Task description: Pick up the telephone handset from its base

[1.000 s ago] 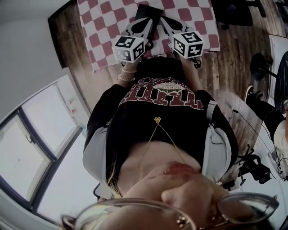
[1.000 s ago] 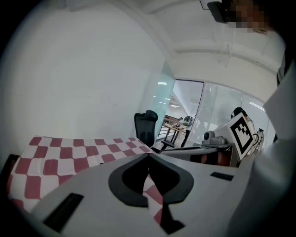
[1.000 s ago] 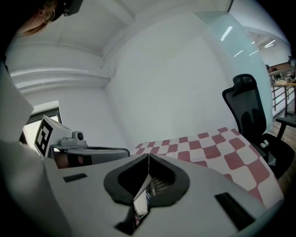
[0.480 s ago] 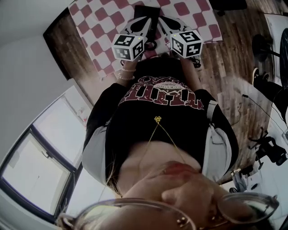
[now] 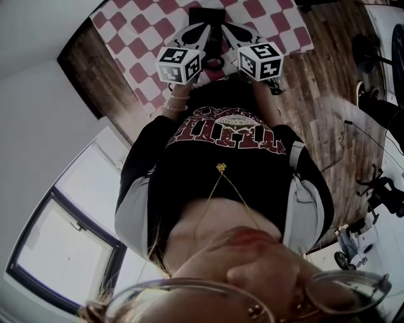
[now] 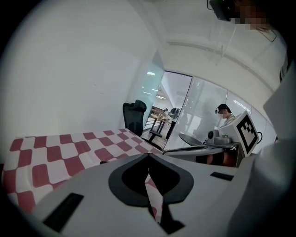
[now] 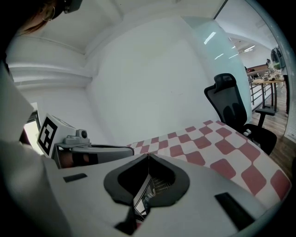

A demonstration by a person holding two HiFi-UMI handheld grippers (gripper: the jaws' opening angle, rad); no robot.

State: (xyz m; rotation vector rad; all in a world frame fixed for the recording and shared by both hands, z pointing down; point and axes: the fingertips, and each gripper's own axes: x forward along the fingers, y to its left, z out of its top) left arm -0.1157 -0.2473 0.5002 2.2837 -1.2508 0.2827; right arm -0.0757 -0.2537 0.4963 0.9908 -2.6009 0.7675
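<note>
In the head view the black telephone (image 5: 213, 16) lies on the red-and-white checked tablecloth (image 5: 142, 31) at the top of the picture, partly hidden behind the grippers. My left gripper (image 5: 205, 29) and right gripper (image 5: 228, 29) are side by side just in front of it, and both point at it. In each gripper view the jaws meet at the tip, the left gripper (image 6: 148, 155) showing only checked cloth behind them. Behind the shut right gripper (image 7: 148, 155) shows a bit of the telephone's grille (image 7: 157, 185). Neither holds anything.
The table's edge drops to a wooden floor (image 5: 315, 69) on the right. A black office chair (image 7: 231, 106) stands beyond the table's far corner. Another person (image 6: 224, 115) sits behind glass in the background. Cables and stands (image 5: 379, 189) lie on the floor at right.
The head view has swung, so the table and floor sit higher and more turned in the picture. Both grippers stay side by side before the telephone, still shut.
</note>
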